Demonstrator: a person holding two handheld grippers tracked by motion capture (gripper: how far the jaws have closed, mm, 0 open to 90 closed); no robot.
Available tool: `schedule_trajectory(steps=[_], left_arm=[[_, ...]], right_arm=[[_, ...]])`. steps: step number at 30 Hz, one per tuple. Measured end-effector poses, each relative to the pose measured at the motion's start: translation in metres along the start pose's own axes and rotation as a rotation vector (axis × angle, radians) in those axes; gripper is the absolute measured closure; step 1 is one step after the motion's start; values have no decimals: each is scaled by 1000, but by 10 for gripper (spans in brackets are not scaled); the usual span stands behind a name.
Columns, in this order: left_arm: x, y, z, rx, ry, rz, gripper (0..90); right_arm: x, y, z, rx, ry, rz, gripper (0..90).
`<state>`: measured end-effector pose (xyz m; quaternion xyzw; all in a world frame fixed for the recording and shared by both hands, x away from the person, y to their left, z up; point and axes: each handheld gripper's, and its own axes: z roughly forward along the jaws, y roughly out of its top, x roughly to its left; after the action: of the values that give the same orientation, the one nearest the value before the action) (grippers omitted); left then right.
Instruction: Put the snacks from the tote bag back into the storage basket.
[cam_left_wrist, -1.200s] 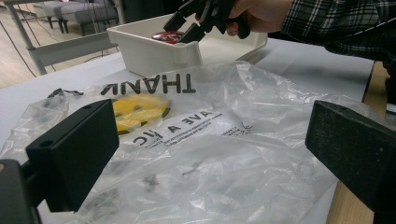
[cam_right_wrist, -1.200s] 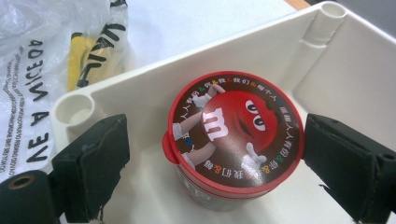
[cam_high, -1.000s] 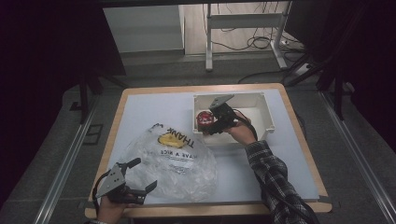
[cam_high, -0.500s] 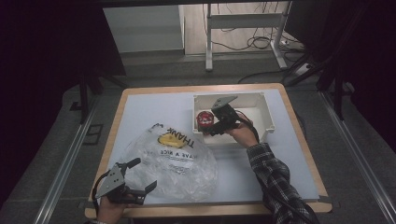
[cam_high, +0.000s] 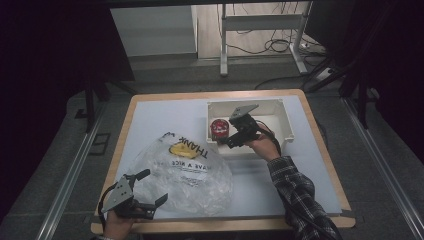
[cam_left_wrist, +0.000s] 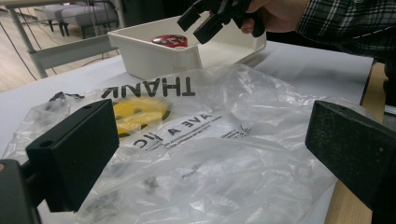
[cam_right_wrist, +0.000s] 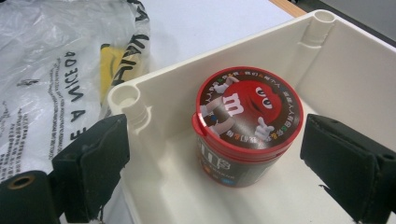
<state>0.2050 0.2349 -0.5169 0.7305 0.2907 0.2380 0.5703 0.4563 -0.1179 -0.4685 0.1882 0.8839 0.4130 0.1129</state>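
High view: one counter (cam_high: 165, 112), one white box (cam_high: 285, 120), one red-lidded candy tub (cam_high: 219, 128) in the box's left end, one clear plastic bag (cam_high: 187, 175) printed "THANK", lying flat near the front left. Right tool (cam_high: 228, 141) over the box's near wall, just beside the tub, jaws apart, nothing gripped. Left tool (cam_high: 152, 189) at the bag's near-left edge, jaws spread.

Left gripper view: two black jaws wide apart, released, bag (cam_left_wrist: 201, 140) lying between and beyond them; whether they touch the plastic can't be told. Box (cam_left_wrist: 154, 53) and tub lid (cam_left_wrist: 169, 41) behind, right tool (cam_left_wrist: 201, 21) above them.

Right gripper view: jaws released, one outside the box wall (cam_right_wrist: 159, 100), one inside; tub (cam_right_wrist: 245, 123) upright between them, untouched. Bag (cam_right_wrist: 51, 70) at left.
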Motion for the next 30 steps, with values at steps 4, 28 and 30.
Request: schedule_trajectory(steps=[4, 28, 30], left_arm=[[0, 0, -1, -2, 1, 0, 28], [0, 0, -2, -4, 2, 0, 27], [-1, 0, -2, -4, 1, 2, 28]], right_arm=[[2, -1, -4, -10, 6, -2, 85], [16, -9, -14, -34, 19, 3, 85], [18, -9, -16, -38, 21, 6, 85]])
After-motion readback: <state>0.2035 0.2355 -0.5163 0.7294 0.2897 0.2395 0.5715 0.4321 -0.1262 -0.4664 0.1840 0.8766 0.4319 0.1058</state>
